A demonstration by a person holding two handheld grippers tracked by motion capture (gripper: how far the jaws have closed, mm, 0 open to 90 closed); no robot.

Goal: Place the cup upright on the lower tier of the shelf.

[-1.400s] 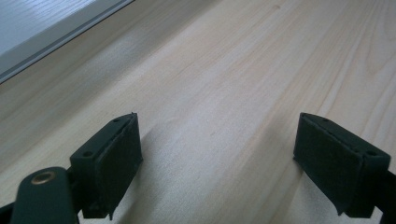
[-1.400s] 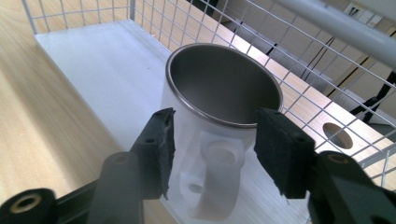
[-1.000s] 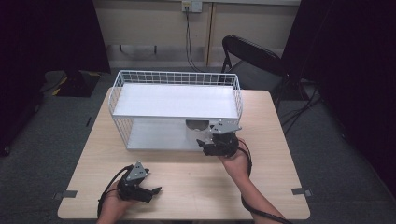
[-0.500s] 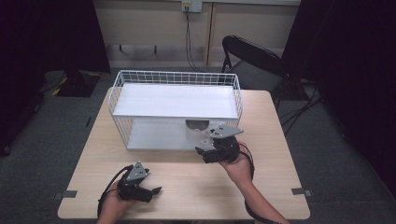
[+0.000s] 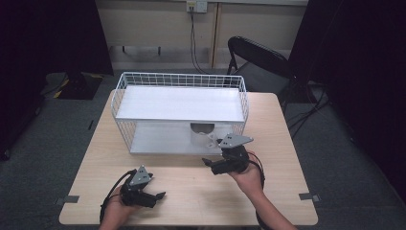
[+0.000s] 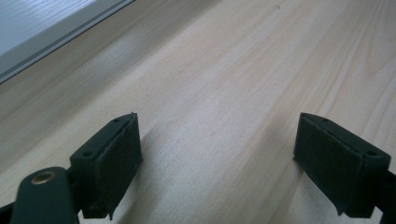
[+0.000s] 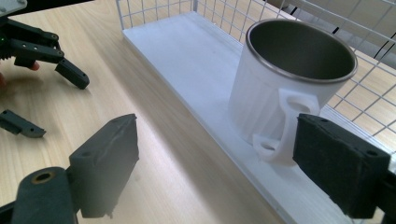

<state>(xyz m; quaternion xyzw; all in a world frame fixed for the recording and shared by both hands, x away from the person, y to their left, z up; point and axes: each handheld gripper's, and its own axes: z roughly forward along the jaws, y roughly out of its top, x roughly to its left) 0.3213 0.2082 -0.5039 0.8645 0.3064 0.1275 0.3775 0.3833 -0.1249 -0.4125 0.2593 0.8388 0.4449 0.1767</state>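
1. The left gripper (image 5: 152, 196) is seen at the near edge of the table (image 5: 191, 187), its jaws spread wide with nothing but bare wood between them. By its distance from the work, it is judged to be parked out of the way.

2. Farther in, the right gripper (image 5: 209, 162) is held just in front of the shelf's open lower level. Its jaws have just been opening and now stand fully apart; nothing is pressed between the pads. In the right gripper view the mug's handle (image 7: 280, 135) lies just beside the right-hand pad, close to it or barely touching.

3. The white mug (image 7: 285, 84) is stood upright on the bottom board (image 7: 187, 60) of the wire shelf (image 5: 179, 103), near the front edge and towards the right end, with its handle turned outward to the person. That orientation is judged to follow from the handle having been the part gripped, so that the cup could be slid under the upper board without being tipped.

4. The placing is judged to be done: the mug rests on its own base, and a straight withdrawal towards the person would be needed so that the handle is not caught.

5. Beyond the shelf a folding chair (image 5: 258, 60) is seen.
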